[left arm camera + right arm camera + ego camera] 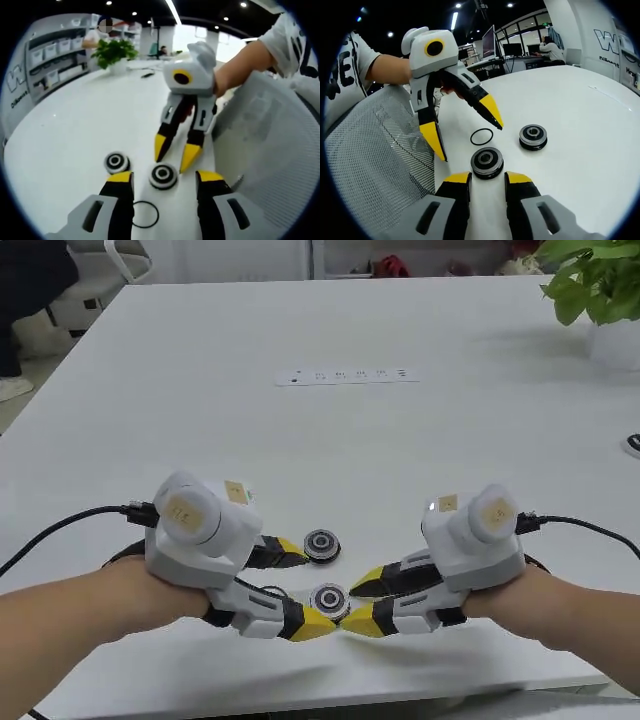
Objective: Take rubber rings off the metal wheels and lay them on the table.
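White table (400, 440) under all. Left gripper (165, 177) spread wide, right gripper (488, 179) open more narrowly, tips facing from opposite sides. Near wheel (487, 162) flat between both pairs of tips, just ahead of each, equally near; round, no long axis; dark band on rim, probably its ring. 2nd wheel (533, 136) just beside. 1 loose ring (482, 136) flat by left jaws.

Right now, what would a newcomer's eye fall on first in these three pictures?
Two yellow-tipped tools meet nose to nose at the near edge of the white table: the left hand-held gripper and the right hand-held gripper, both open, flanking a metal wheel. A second wheel sits just beyond it, and a loose black rubber ring lies between the left one's jaws.
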The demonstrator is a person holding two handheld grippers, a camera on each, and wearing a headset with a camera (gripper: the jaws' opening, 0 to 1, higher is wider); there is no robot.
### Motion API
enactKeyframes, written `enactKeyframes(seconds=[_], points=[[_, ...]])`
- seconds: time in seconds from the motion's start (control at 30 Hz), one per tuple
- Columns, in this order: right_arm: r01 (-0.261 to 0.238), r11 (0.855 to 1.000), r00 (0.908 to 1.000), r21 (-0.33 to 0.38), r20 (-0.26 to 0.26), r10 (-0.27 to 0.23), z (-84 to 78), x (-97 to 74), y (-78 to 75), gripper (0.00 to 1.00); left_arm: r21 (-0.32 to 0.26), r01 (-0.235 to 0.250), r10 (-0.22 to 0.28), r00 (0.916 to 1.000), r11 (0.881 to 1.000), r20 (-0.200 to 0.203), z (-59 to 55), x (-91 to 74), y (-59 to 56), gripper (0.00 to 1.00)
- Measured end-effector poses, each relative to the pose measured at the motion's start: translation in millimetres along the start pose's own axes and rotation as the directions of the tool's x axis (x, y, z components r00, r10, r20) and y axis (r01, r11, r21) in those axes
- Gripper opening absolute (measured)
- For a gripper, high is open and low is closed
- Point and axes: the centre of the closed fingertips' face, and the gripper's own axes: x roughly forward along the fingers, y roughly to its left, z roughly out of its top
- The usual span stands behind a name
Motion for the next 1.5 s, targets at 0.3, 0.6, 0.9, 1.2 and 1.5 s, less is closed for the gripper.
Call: enactKeyframes(seconds=[0.3,0.6,0.9,1.2,1.5], points=[[0.006,1.000,1.0000,-0.004,0.004,-0.006,-0.4,0.2,-1.3,0.21,0.001,0.008,-0.008,0.9999,1.000,-0.013,-2.2,7.8,-1.6,0.41],[0.006,1.000,1.0000,-0.004,0.008,-0.006,-0.5,0.3,-0.7,0.21,0.014,0.019,-0.019,0.9995,1.000,-0.027,-4.0,13.1,-5.1,0.35],[0.006,1.000,0.9999,-0.001,0.012,-0.006,-0.8,0.1,-0.1,0.21,0.014,0.017,-0.016,0.9992,1.000,-0.037,-7.1,17.5,-4.0,0.28],[0.009,1.000,0.9998,0.004,0.017,-0.009,-0.5,0.6,-0.7,0.20,0.012,-0.012,0.013,0.9996,1.000,-0.025,-6.1,18.4,1.3,0.20],[0.011,1.000,0.9998,-0.019,0.015,-0.010,-0.8,1.8,-0.3,0.18,0.072,-0.045,0.048,0.9981,0.996,-0.039,-5.1,20.3,2.1,0.15]])
